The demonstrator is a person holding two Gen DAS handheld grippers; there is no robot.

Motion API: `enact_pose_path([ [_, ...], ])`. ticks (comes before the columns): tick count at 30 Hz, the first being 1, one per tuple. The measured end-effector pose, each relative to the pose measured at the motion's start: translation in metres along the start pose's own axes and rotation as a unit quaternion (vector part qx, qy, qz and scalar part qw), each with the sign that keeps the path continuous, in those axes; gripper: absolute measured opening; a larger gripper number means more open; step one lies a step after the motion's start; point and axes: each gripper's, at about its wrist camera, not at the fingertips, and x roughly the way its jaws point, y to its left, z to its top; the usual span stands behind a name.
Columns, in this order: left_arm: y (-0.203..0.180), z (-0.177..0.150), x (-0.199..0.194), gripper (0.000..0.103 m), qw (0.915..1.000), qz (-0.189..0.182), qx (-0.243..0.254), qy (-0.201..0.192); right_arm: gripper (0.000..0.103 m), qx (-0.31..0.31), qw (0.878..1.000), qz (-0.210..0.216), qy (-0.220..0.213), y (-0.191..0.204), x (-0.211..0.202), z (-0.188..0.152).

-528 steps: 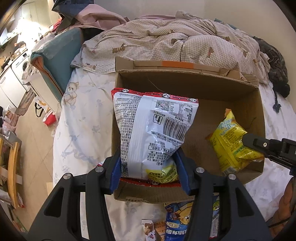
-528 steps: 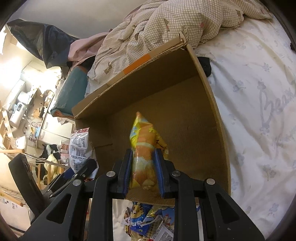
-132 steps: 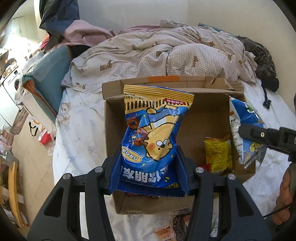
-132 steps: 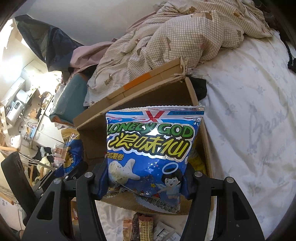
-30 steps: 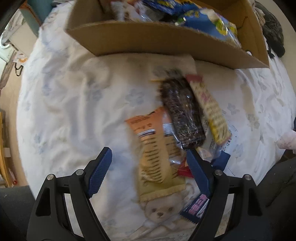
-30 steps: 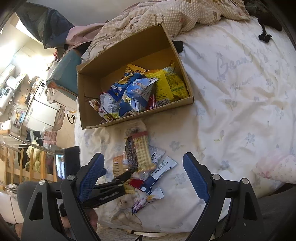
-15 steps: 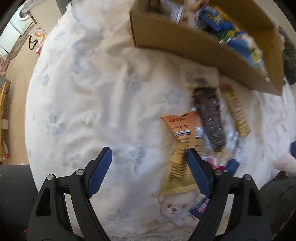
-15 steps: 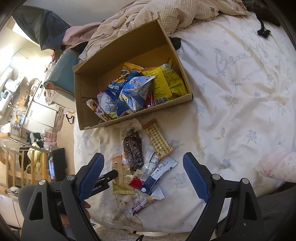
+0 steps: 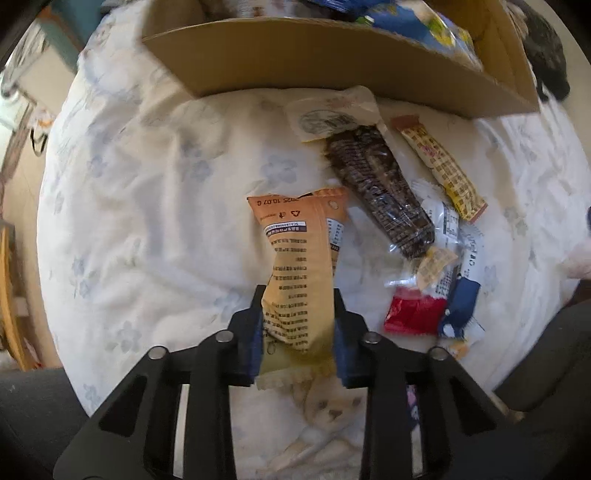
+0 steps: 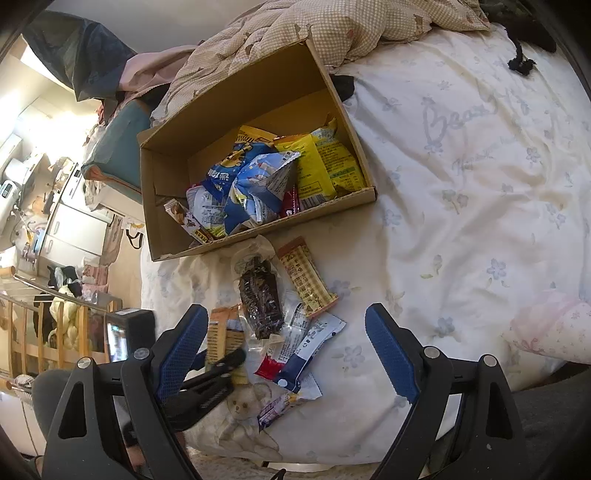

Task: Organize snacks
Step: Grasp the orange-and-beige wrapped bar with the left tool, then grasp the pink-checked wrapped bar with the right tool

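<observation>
My left gripper points straight down over the bed, and its jaws are closing with an orange snack packet between them; both blue pads press its lower end. The right wrist view shows the same packet under the left gripper. A dark chocolate packet, a yellow bar and small red and blue-white packets lie loose to the right. Beyond them stands the cardboard box holding several snack bags. My right gripper hangs open and empty above the loose pile.
The white flowered sheet spreads wide to the right of the box. A checked duvet is bunched behind the box. The bed's edge drops to the floor at the left. A person's dark-clothed legs fill the lower corners.
The left gripper's jaws went from wide open to closed on the orange packet's lower end, after shifting sideways over it. The right gripper stayed open and still.
</observation>
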Motion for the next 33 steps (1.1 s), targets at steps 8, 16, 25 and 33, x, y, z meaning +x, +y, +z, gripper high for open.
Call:
enact_pose_path([
  [8, 0.041, -0.006, -0.076, 0.023, 0.9971, -0.023, -0.033, -0.065, 0.089, 0.006, 1.0, 0.0, 0.019, -0.003, 0.009, 0.007],
  [16, 0.091, 0.023, -0.108, 0.023, 0.9928, -0.016, -0.075, -0.092, 0.073, -0.036, 0.993, -0.052, 0.097, 0.009, 0.068, 0.029],
  [25, 0.086, 0.014, -0.088, 0.023, 0.994, -0.011, -0.07, -0.083, 0.07, -0.093, 0.982, -0.107, 0.125, 0.02, 0.123, 0.036],
  [33, 0.074, 0.016, -0.085, 0.023, 0.9942, 0.003, -0.044, -0.098, 0.027, -0.157, 0.967, -0.147, 0.136, 0.038, 0.145, 0.025],
])
